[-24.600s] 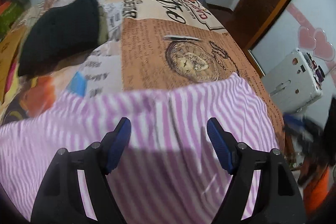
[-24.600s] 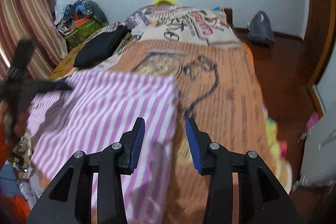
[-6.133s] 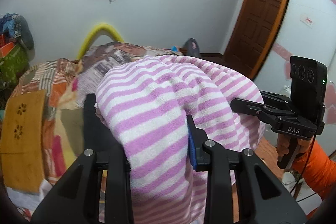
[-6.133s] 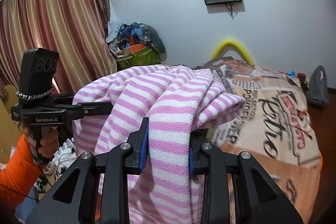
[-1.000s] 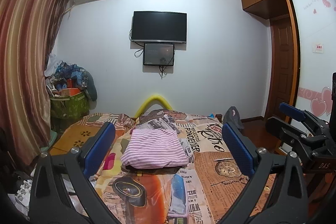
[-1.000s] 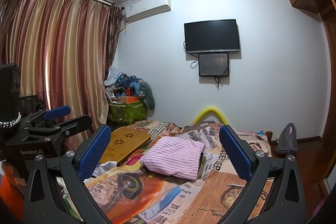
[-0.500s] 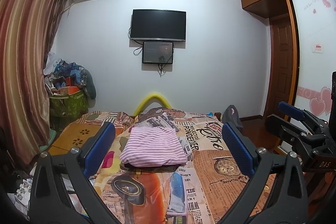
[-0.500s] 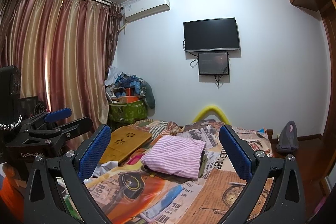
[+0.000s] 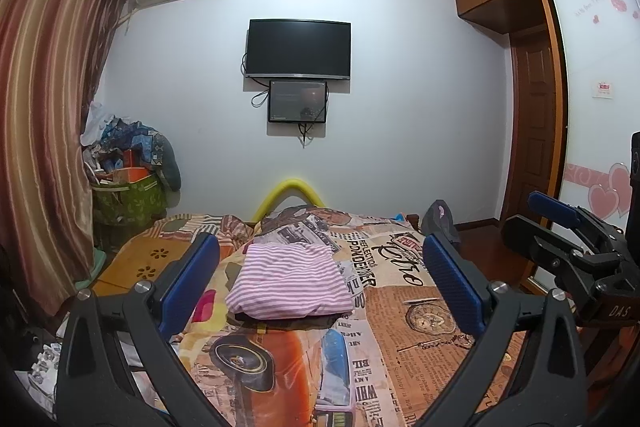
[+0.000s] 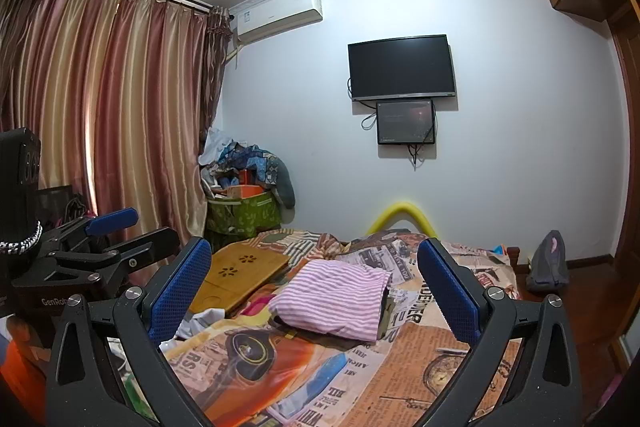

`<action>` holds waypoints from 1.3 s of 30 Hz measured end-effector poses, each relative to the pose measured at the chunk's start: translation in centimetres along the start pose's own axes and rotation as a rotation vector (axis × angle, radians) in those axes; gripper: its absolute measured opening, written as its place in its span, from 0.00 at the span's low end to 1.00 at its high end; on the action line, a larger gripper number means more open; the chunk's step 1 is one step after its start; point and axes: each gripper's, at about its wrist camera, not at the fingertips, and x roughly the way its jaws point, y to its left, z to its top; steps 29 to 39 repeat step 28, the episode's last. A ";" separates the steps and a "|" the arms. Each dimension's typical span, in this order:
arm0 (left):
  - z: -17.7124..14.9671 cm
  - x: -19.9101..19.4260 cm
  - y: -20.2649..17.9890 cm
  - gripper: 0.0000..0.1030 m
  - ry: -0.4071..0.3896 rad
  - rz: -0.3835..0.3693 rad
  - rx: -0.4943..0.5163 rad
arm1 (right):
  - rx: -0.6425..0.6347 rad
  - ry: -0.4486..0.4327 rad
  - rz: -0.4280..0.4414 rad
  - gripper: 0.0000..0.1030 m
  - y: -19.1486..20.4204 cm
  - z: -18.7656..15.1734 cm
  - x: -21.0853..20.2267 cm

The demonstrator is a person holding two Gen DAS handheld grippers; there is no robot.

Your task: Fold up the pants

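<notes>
A bed [image 9: 420, 347] is covered with a newspaper-and-car print blanket [image 9: 280, 367]; folded pink-striped pants [image 9: 286, 281] are stacked on a dark garment [image 9: 280, 319]. A wooden lap tray [image 10: 240, 277] is laid along its left side.

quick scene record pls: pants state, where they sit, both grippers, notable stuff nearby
pants: pink striped pants, folded into a compact rectangle
support: lying on a dark folded garment on the patterned bedspread
left hand-held gripper: open, holding nothing, back from the pants
right hand-held gripper: open, holding nothing, back from the pants
nearby: wooden lap tray on the bed by the curtain; TV on the far wall
task state: fold looks done
</notes>
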 end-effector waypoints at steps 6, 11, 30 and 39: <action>0.1 0.0 0.0 1.00 0.006 -0.011 0.002 | 0.000 0.000 0.000 1.00 0.0 0.0 0.0; 0.1 0.0 -0.1 1.00 0.010 -0.022 0.003 | 0.004 0.004 -0.001 1.00 -0.1 0.0 0.0; 0.0 0.2 0.0 1.00 0.032 -0.041 -0.008 | 0.010 0.014 -0.006 1.00 0.0 0.0 0.1; 0.0 0.2 0.0 1.00 0.032 -0.041 -0.008 | 0.010 0.014 -0.006 1.00 0.0 0.0 0.1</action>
